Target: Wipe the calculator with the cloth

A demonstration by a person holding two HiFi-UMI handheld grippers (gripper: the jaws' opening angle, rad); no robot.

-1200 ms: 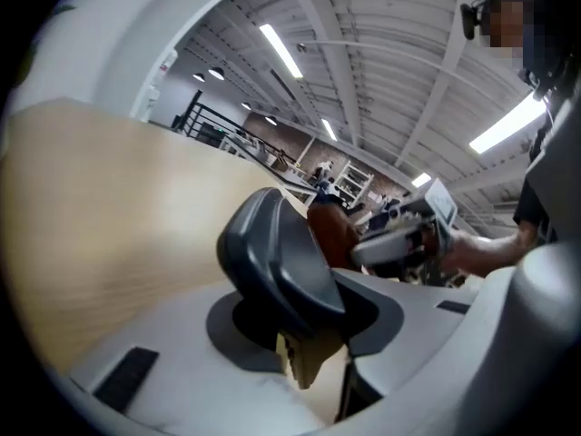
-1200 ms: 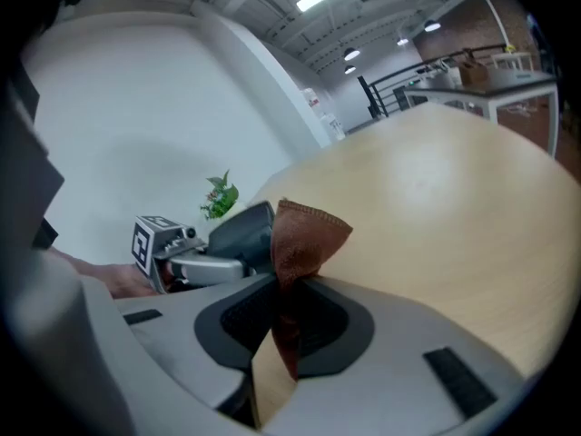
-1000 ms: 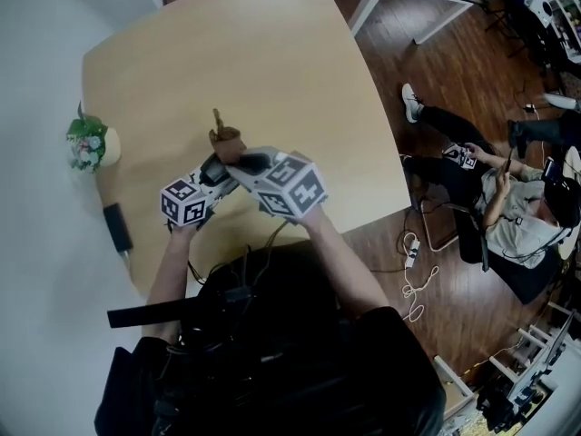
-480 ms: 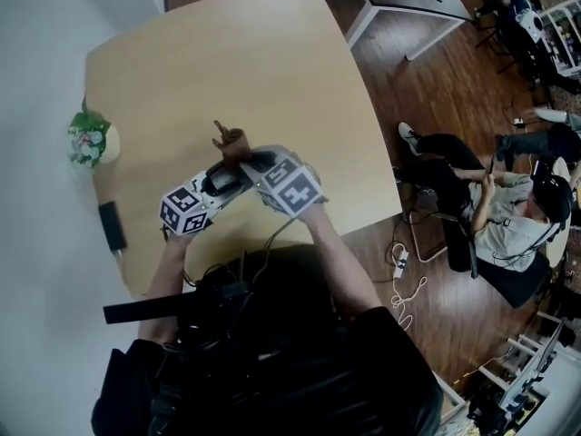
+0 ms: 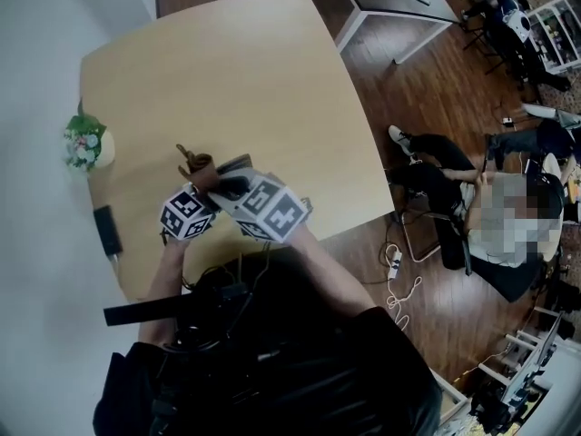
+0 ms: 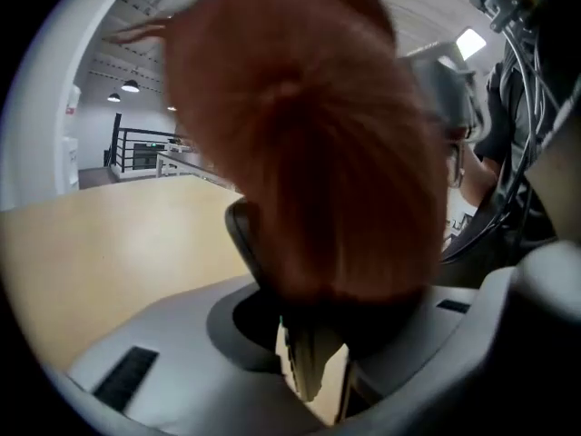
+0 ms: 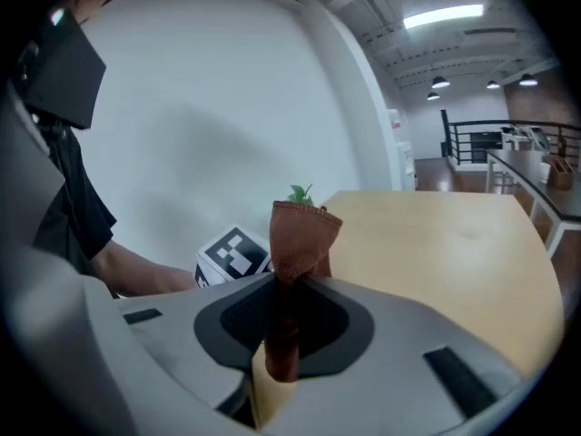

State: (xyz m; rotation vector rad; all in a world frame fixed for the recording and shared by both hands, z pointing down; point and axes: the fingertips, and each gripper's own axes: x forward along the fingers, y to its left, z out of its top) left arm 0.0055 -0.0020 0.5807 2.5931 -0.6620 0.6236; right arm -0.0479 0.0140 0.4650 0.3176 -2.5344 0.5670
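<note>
Calculator (image 6: 243,243) first: it is a dark slab with a rounded edge, standing on end in my left tongs (image 6: 318,361), which are pressed onto it. It is held close in front of me, over the near left part of the surface (image 5: 245,71). From the left gripper view most of it is hidden behind the cloth (image 7: 300,234), a rust-brown blur that fills the middle of that picture right against the calculator.

My right tongs (image 7: 277,352) pinch that cloth at its lower end, so a folded strip of it stands up out of them. The two tongs sit side by side, nearly touching, and the marker cube (image 7: 234,252) on the left one shows just behind the cloth in the right gripper view.

Further out the pale wooden surface is bare across its middle. At its left edge, by the white wall, lies a small black block (image 5: 106,230), and beyond that stands a little potted plant (image 5: 86,143).

Off to the right, on the dark wood floor, a person (image 5: 454,175) sits on a chair with legs stretched out, a white cable (image 5: 399,284) trailing near them. A white-framed desk (image 5: 390,7) stands past the surface's far corner.
</note>
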